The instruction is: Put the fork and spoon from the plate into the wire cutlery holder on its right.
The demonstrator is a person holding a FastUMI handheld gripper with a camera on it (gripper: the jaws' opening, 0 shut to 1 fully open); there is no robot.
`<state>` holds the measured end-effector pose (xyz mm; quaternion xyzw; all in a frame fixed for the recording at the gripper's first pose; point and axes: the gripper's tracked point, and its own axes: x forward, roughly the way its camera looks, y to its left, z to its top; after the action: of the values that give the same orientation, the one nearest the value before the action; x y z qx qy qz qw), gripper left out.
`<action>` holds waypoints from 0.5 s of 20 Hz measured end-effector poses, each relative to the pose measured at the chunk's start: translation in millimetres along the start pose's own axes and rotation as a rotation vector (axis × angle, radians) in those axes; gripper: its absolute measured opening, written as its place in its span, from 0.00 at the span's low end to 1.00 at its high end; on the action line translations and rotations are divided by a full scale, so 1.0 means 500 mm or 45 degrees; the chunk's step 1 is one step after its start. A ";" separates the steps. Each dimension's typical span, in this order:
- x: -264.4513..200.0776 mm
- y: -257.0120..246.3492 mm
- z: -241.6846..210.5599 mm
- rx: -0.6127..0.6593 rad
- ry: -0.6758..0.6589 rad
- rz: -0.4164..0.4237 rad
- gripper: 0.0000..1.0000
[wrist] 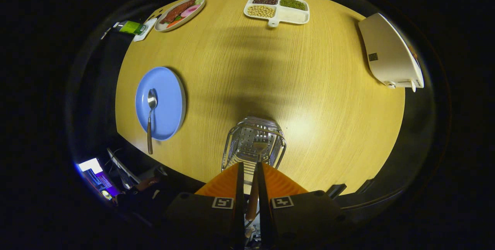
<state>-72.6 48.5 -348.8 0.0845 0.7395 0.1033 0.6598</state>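
Here the hand-held gripper [250, 188] points down over the wire cutlery holder [253, 142], its two orange fingers [228, 182] drawn close together and pressing on the wooden handle of the fork [253, 192]. The fork hangs head-down between them, with its metal tines just inside the holder's open top. The spoon [150, 120] lies on the blue plate [170, 107] to the holder's left, bowl toward the far side, its handle running back over the near rim onto the wooden surface [309, 87].

Both pieces look like light, rigid cutlery: metal heads on slim wooden handles. Nothing about them seems fragile, though the polished metal would likely be slick under the fingers, so the wooden part is the better place to pinch. The fork is held that way now, and since it is stiff and thin it should drop straight into the holder once released; a tilt at release could catch the tines on the wires. For the spoon, the handle end overhanging the plate's rim looks like the easiest place to grip, as it is raised off the surface and leaves room for a finger on either side.

Farther off sit a divided tray of beans [277, 8], a plate of food [180, 12] and a white appliance [390, 55].
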 end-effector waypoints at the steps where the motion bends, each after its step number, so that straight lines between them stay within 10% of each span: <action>1: -0.013 0.015 0.000 0.017 -0.040 0.033 0.24; 10: -0.116 0.199 0.026 -0.005 -0.334 0.239 0.43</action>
<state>-54.0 129.9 -268.6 0.1645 0.6356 0.1541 0.7384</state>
